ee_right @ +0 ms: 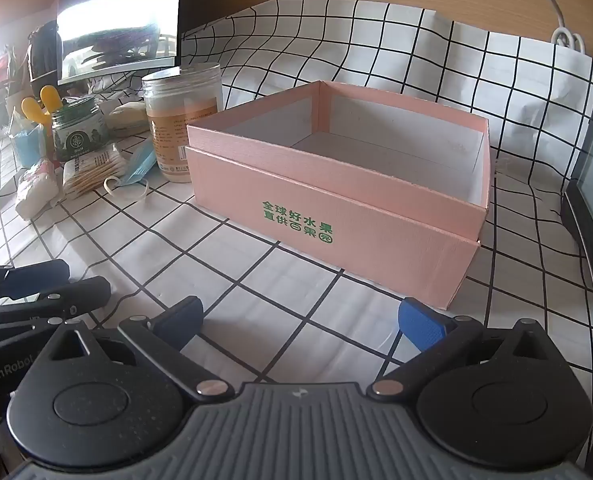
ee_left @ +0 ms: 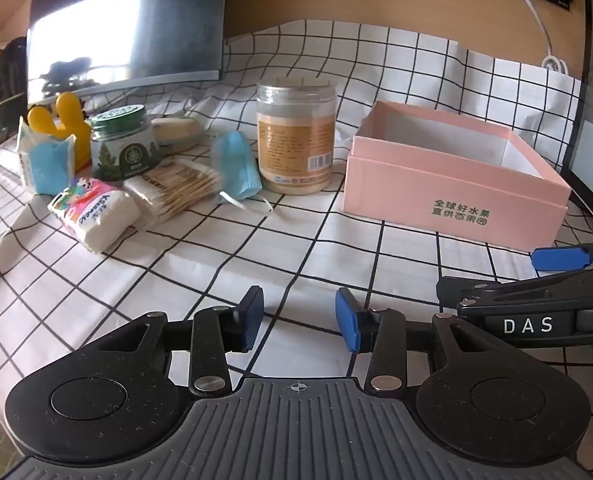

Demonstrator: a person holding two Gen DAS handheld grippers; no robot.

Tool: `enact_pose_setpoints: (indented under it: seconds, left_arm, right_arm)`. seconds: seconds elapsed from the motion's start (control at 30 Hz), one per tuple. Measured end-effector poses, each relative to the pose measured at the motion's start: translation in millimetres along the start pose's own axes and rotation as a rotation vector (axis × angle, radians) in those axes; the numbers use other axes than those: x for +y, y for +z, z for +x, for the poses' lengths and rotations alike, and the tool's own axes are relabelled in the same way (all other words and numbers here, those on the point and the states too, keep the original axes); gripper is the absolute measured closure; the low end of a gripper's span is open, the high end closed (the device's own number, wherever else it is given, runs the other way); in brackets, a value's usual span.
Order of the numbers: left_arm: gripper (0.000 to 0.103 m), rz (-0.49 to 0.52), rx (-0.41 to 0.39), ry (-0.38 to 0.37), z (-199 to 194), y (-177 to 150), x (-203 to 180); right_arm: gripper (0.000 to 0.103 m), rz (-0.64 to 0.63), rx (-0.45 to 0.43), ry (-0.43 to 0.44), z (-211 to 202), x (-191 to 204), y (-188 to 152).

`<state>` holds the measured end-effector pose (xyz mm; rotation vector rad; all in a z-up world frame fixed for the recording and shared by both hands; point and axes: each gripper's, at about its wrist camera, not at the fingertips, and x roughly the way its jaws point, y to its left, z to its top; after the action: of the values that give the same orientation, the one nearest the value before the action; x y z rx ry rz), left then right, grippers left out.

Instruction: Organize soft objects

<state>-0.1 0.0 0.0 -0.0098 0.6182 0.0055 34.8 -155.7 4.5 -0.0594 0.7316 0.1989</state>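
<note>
Home desk: monitor [ee_left: 124, 20], checked tablecloth [ee_left: 256, 248].

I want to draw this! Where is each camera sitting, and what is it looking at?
Left wrist: rides on the left gripper, low over the tablecloth, facing the tissue pack; open fingers show.
Right wrist: rides on the right gripper, facing the pink box; wide-open fingers show.
Shared: pink box, face mask, tall jar, and each other's gripper.
</note>
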Motion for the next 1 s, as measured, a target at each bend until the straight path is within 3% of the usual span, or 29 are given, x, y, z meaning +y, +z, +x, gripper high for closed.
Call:
enact_pose_setpoints:
  seconds: [1.0]
  left_arm:
    - [0.058, 0.006, -0.002, 0.004, 0.0, -0.1, -0.3]
  right_arm:
    - [0.0, 0.0, 0.0, 0.0, -0.2, -0.1, -0.1]
